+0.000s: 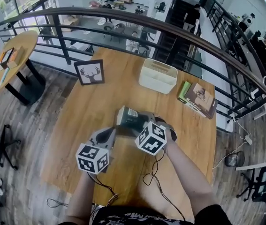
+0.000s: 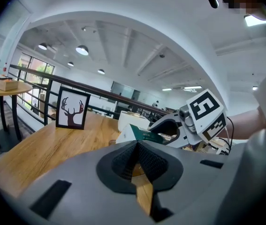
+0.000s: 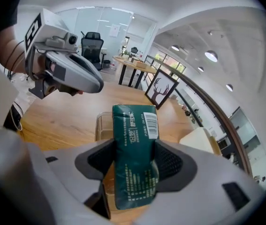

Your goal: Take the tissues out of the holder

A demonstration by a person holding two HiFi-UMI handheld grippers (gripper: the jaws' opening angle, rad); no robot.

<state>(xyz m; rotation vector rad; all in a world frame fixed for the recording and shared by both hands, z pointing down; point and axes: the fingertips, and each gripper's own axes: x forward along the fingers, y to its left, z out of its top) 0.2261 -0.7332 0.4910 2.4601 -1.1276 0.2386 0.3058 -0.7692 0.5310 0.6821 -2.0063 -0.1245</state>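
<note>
At the centre of the right gripper view, the green tissue pack [image 3: 132, 135], judged light, soft and slick in its film wrap, sits clamped across its narrow sides near mid-length by the wide-spread right gripper [image 3: 134, 159], its far end overlapping the clear holder [image 3: 102, 125], while the left gripper [image 2: 137, 150] is closed and empty.

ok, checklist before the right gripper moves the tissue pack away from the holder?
1. Right gripper clamped on green tissue pack: ok.
2. Pack's far end free of the clear holder: ok, it looks out.
3. Holder steady on the wooden table: cannot tell, mostly hidden behind the pack.
4. Left gripper jaws together, empty: ok.
5. Bare tabletop to set the pack on: ok.
</note>
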